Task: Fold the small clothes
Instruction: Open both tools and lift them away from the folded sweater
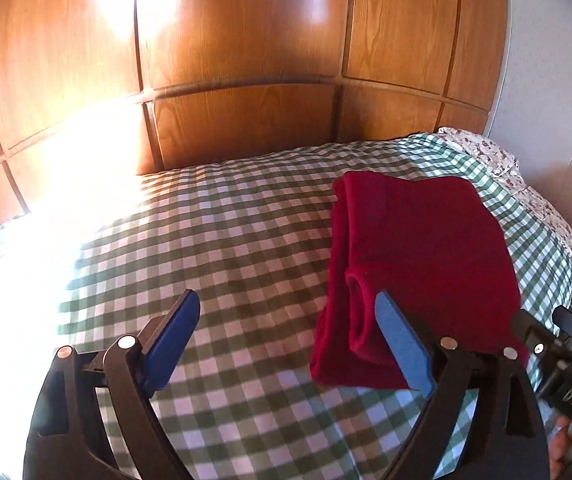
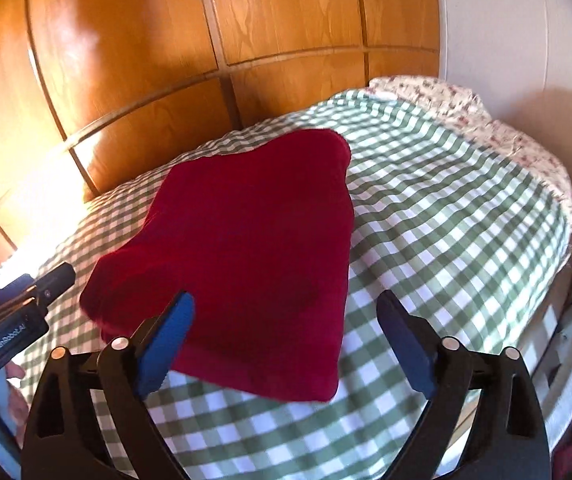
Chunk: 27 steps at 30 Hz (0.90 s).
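A dark red garment (image 1: 418,264) lies folded into a thick rectangle on a green-and-white checked bedcover (image 1: 226,240). It also shows in the right wrist view (image 2: 254,248). My left gripper (image 1: 286,312) is open and empty above the cover, its right finger just in front of the garment's near left corner. My right gripper (image 2: 286,312) is open and empty, hovering over the garment's near edge. The other gripper shows at the left edge of the right wrist view (image 2: 18,312).
A wooden panelled headboard wall (image 1: 246,60) rises behind the bed. A floral sheet (image 2: 486,120) shows at the bed's far right edge, beside a white wall (image 2: 506,32). Bright sunlight washes out the cover on the left (image 1: 26,260).
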Motion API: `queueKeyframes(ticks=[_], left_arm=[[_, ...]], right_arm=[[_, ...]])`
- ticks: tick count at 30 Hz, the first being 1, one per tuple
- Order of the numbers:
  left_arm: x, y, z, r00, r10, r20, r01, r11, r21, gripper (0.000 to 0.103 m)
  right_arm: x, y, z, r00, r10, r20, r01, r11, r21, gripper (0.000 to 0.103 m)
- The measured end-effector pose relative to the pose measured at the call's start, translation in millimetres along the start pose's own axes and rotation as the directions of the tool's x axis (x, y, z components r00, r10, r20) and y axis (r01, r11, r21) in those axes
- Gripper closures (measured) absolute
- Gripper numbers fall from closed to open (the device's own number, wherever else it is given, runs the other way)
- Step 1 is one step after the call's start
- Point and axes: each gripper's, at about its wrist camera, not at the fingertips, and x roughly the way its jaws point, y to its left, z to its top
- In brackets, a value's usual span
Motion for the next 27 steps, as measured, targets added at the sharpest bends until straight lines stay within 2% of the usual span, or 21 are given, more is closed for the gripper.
queueKeyframes(ticks=[8, 18, 27], left_arm=[[-15, 0, -15, 1.0, 0.011, 0.008, -0.011, 1.0, -0.004, 0.009], [-28, 0, -19, 0.999, 0.034, 0.041, -0.034, 0.999, -0.005, 0.003], [-36, 2, -19, 0.998, 0.04, 0.047, -0.039, 0.999, -0.018, 0.003]], right_arm=[[-10, 14, -22, 0.998, -0.057, 0.017, 0.057, 0.998, -0.011, 0.011], [-18, 16, -24, 0.996, -0.077, 0.044, 0.078, 0.997, -0.001, 0.009], [-22, 23, -29, 0.997, -0.068, 0.046, 0.069, 0.997, -0.017, 0.009]])
